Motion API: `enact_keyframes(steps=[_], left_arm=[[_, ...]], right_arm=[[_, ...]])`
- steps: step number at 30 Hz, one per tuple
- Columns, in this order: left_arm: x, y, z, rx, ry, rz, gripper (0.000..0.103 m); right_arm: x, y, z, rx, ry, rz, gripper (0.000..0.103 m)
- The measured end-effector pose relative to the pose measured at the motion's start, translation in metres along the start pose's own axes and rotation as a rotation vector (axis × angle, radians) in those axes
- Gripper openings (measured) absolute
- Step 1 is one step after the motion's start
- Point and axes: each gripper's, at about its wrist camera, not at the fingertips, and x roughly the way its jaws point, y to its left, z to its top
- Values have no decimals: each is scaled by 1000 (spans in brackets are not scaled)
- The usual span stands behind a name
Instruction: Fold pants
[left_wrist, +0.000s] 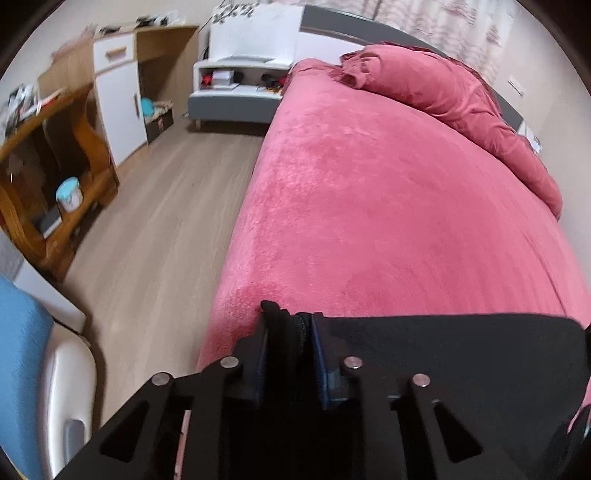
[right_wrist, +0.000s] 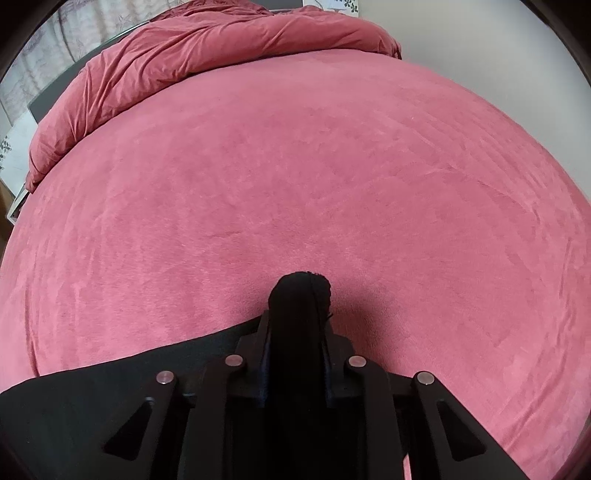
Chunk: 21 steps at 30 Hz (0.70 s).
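Black pants (left_wrist: 443, 354) lie on the near edge of a bed covered with a pink fleece blanket (left_wrist: 369, 203). My left gripper (left_wrist: 290, 323) is shut on a thick bunched edge of the pants near the bed's left side, and the cloth stretches off to the right. In the right wrist view, my right gripper (right_wrist: 298, 321) is shut on another bunch of the same black pants (right_wrist: 110, 384). A rounded fold pokes out past its fingertips, and the rest runs off to the left over the pink blanket (right_wrist: 295, 166).
A crumpled pink duvet (left_wrist: 443, 92) (right_wrist: 184, 48) lies along the head of the bed. Left of the bed is wood floor (left_wrist: 166, 229), with a wooden desk (left_wrist: 55, 155), a white cabinet (left_wrist: 118, 92), a low nightstand (left_wrist: 236, 88) and a blue-covered seat (left_wrist: 22, 369).
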Motion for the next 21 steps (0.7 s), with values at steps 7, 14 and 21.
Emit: enact_keyframes(steps=[7,14,21], left_arm=[[-51,-1,-5,9,-109,-72,13],[-132,13,-30,-70,-214,-212,6],[-207,29,-70,-109,-299,-305,6]], right_arm=[[-56,-12,-12,55,-85,66,18],[-124,-39,-46,141,-134,164,18],[-187,-65,-92,197,-191,228,18]])
